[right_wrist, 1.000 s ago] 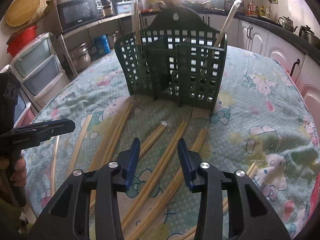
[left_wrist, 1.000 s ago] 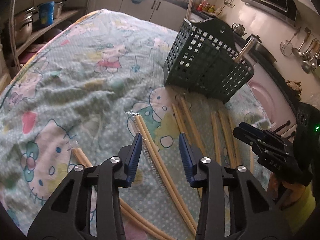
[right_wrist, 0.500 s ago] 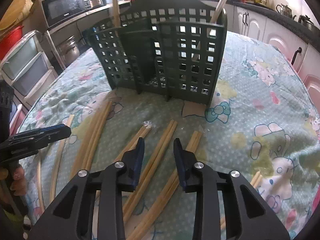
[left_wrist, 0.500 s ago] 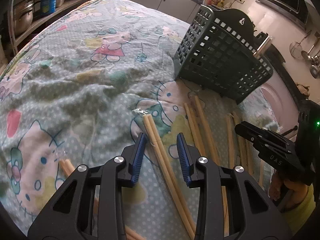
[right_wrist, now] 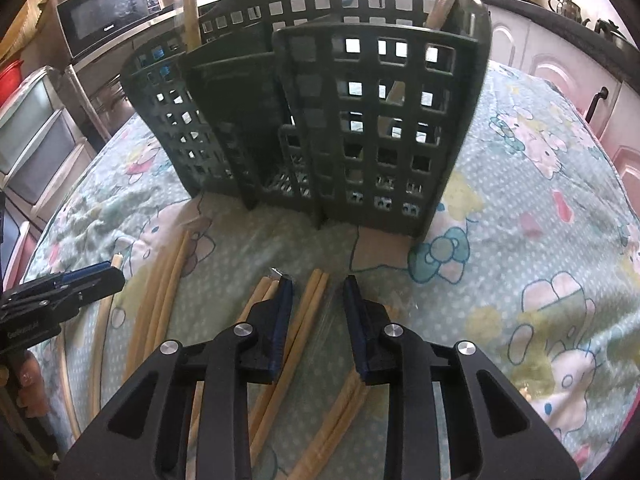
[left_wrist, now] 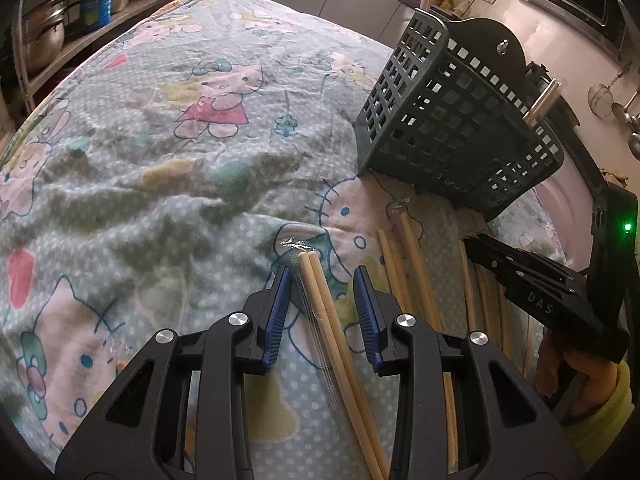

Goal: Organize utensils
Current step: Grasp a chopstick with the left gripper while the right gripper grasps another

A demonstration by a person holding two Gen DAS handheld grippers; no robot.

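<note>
In the left wrist view, patterned cartoon cloth (left_wrist: 168, 168) covers the bench from the far left across to the middle, rumpled in soft folds. Low at the centre, the left gripper (left_wrist: 322, 304) stands open with its blue pads apart, straddling a wrapped pair of chopsticks (left_wrist: 332, 332) that lies on the cloth between them; neither pad clearly touches the pair, and the clear wrapper's end shows just beyond the sticks' tips. To the right of that, more loose chopsticks (left_wrist: 416, 264) lie side by side, pointing toward the dark green utensil basket (left_wrist: 460, 128), which stands on the cloth at upper right with one long handle rising from its far compartment. At the far right edge the other gripper's black body appears, with a green light on it. In the right wrist view, the left gripper shows at the far left edge, low over the cloth. Next come several chopsticks (right_wrist: 168, 280) lying lengthwise beside one another. At the centre the right gripper (right_wrist: 318, 308) is open, its pads set either side of a chopstick pair (right_wrist: 308, 316) resting on the cloth, nothing clamped. Straight beyond it stands the basket (right_wrist: 360, 128), close, its gridded compartments facing the camera, one stick upright in the left section and a pale handle leaning in the right one. Right of the basket, only printed cloth (right_wrist: 540, 240) spreads to the edge.
</note>
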